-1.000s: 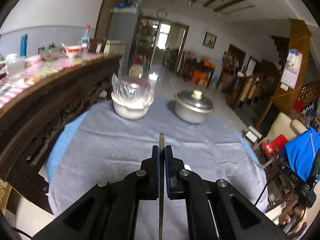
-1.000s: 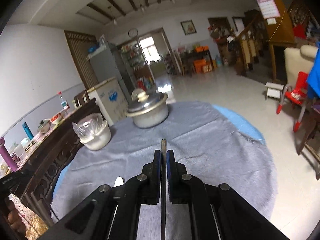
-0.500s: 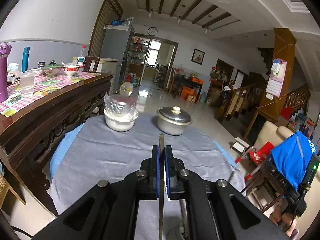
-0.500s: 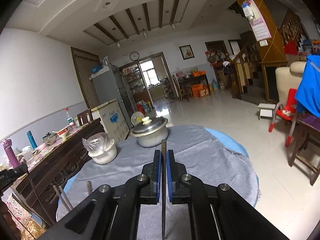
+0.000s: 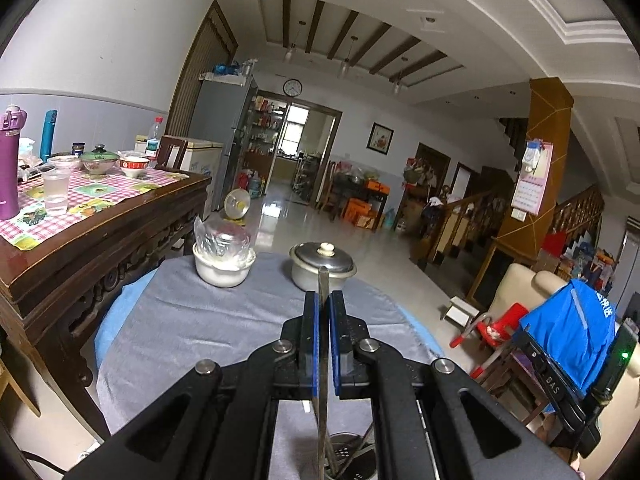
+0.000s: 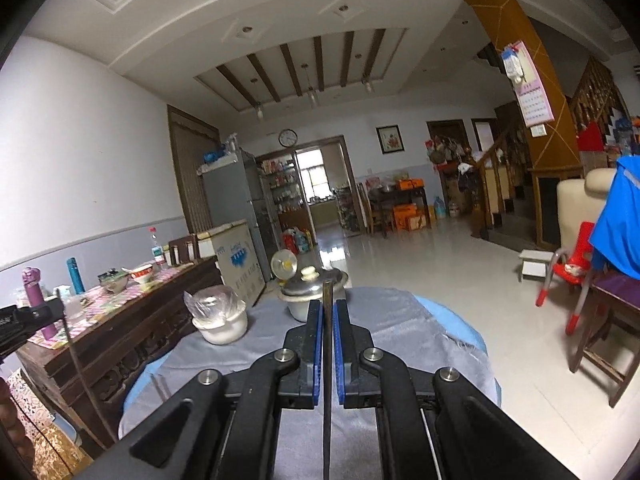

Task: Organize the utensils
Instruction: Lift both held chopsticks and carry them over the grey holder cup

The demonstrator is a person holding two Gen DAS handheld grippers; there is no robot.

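Tools both clamped tight, jaws all but touching. Left tool (image 5: pixel 324 300) gripping a flat metal utensil (image 5: pixel 323 400) edge-on between blue pads (image 5: pixel 313 320), tip poking out past the fingertips at twelve o'clock, handle running back under the tool toward six o'clock. Right tool (image 6: pixel 328 308) gripping a second thin dark utensil (image 6: pixel 327 380) the same way (which kind of utensil, cannot tell from this edge-on angle). Held above the round desk (image 5: pixel 192 320) with its grey cloth. Ahead on the cloth, at eleven o'clock from the left tool: white bowl (image 5: pixel 224 266) covered in clear plastic. Just right of it, dead ahead: lidded metal pot (image 5: pixel 322 264). Down at six o'clock under the left tool, a perforated metal holder (image 5: pixel 344 452) with more thin utensils in it, mostly hidden.
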